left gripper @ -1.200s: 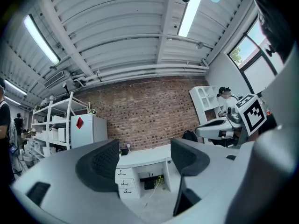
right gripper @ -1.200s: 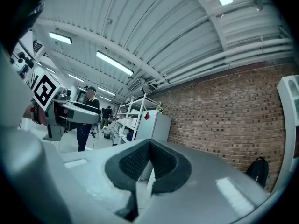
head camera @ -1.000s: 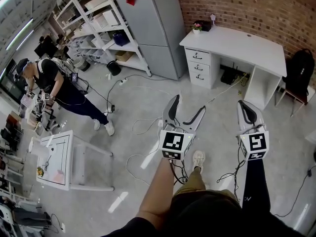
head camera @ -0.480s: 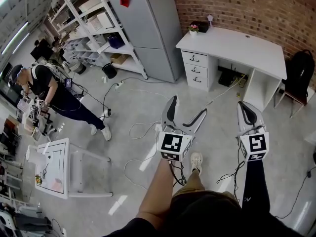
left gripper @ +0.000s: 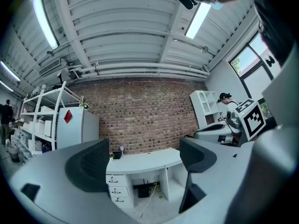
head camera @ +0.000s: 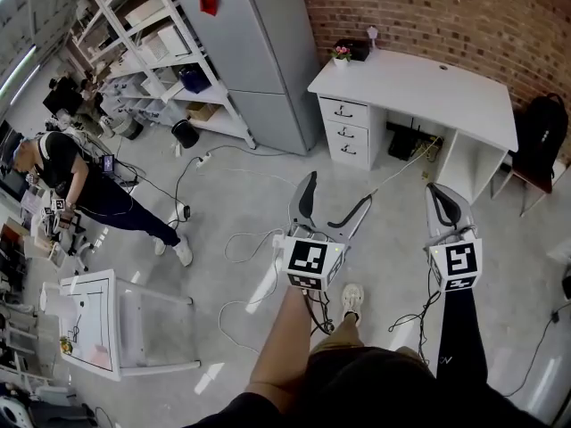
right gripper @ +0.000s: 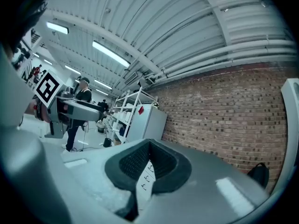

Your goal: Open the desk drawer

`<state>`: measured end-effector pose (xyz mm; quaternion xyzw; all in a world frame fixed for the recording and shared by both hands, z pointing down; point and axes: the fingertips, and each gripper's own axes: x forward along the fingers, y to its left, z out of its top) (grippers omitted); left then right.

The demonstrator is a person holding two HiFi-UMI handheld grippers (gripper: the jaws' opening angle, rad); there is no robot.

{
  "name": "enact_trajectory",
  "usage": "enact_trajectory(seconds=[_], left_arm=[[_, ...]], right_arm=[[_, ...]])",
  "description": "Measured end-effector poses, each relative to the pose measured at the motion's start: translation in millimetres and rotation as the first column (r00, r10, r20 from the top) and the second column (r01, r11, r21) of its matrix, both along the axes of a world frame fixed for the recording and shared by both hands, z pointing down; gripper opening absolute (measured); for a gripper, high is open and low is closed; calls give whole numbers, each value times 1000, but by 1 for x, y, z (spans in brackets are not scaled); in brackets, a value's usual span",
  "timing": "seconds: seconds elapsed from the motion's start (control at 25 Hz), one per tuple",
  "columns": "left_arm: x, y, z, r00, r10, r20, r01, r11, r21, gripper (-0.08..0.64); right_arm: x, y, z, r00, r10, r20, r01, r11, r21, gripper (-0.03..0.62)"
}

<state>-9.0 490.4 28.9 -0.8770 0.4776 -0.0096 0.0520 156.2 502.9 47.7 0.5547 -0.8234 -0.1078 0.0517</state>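
White laminate covered the counter [head camera: 428, 83], which stood well ahead of both tools against a brick wall [head camera: 446, 16], with open floor [head camera: 393, 239] lying between. Its stack of three drawers [head camera: 344, 132] sat under the counter's end, almost straight ahead of the left tool [head camera: 337, 193] and off to the left of the right tool [head camera: 443, 196]. All three fronts looked flush, so none had been pulled out. The left tool was held level and aimed at the counter, its jaws spread wide with nothing between them. Its own view framed the drawers just beside the left pad [left gripper: 88, 164]. That spread read as readiness, since a small drawer handle has to pass between the jaws before it can be pinched. Having the drawers in line with that tool suggested it was the one meant for the pull. The right tool was pressed together on nothing and held level beside the left one, probably kept shut because it had no part in the grasp. A grey fridge [head camera: 259, 52] stood beyond the left tool, just left of the drawers. By this showing the task was barely begun: neither tool was anywhere near a handle, and the gap to the counter had to be closed first.
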Motion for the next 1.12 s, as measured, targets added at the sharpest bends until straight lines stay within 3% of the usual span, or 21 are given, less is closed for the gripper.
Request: enact_trajectory(seconds=[0.08, 0.8, 1.12], left_arm=[[-1, -16, 2, 1000, 3, 2, -3, 1000, -4, 451], [-3, -186, 7, 997, 63, 45, -64, 998, 24, 449], [-5, -238, 13, 996, 78, 44, -79, 997, 16, 449]], right_arm=[[-3, -15, 2, 1000, 6, -28, -6, 1000, -1, -2], [-4, -174, 11, 997, 78, -12, -79, 996, -28, -1], [-13, -226, 15, 997, 77, -11, -77, 997, -26, -2]])
